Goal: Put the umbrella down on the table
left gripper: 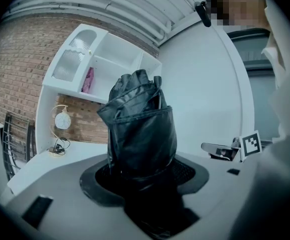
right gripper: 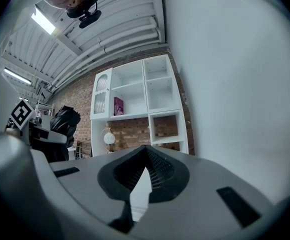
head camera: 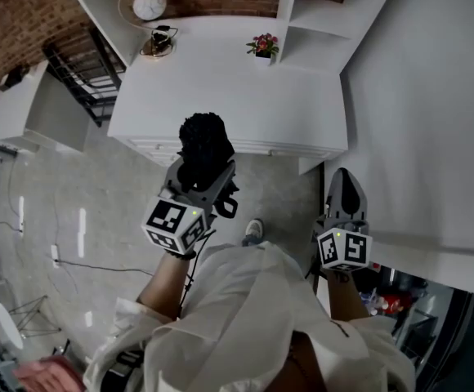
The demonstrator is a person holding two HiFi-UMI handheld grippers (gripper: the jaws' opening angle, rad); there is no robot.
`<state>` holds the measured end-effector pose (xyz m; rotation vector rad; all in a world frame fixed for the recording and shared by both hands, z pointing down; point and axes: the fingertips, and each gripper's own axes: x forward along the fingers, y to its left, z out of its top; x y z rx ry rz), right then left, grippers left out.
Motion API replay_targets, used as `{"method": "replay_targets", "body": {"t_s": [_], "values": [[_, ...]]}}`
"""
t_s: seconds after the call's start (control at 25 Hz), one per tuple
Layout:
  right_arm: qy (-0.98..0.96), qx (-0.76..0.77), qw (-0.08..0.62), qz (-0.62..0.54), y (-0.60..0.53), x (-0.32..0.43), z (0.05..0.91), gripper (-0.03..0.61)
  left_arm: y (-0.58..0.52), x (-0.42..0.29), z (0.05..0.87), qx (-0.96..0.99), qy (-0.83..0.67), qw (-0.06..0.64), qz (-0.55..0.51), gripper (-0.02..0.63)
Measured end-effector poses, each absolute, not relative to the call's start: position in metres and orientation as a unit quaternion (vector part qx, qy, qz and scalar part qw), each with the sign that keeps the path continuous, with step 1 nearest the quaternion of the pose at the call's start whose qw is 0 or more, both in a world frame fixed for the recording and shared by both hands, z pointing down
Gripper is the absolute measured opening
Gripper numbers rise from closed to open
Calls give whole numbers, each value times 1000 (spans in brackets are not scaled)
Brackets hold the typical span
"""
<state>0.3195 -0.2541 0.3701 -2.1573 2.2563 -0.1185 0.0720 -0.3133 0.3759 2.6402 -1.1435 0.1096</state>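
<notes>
A folded black umbrella (head camera: 204, 144) stands up out of my left gripper (head camera: 203, 175), whose jaws are shut on its lower part. In the left gripper view the bundled black fabric of the umbrella (left gripper: 140, 126) fills the gap between the jaws. The white table (head camera: 221, 88) lies ahead of and below the umbrella, which hangs over the floor just short of its front edge. My right gripper (head camera: 345, 184) is level, to the right, beside a white wall. It holds nothing, and its tips meet (right gripper: 146, 151). The right gripper view also shows the umbrella (right gripper: 62, 121) at far left.
On the table's far side stand a round clock lamp (head camera: 149, 5) and a small potted plant (head camera: 263, 46). A white shelf unit (right gripper: 135, 94) rises behind it against a brick wall. A tall white wall (head camera: 433, 121) closes the right side. A black rack (head camera: 82, 68) stands at left.
</notes>
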Motion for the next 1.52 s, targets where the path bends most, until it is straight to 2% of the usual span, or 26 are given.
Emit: {"method": "replay_targets", "body": {"t_s": [0.64,1.52], "values": [[749,-661,-4,-45,-352,325,394,18,-397,81,401,894,-423,144,44,272],[748,-660,-39,-64,-555,269,422,18,-612,74,448,905,-366,207,66,272]]}}
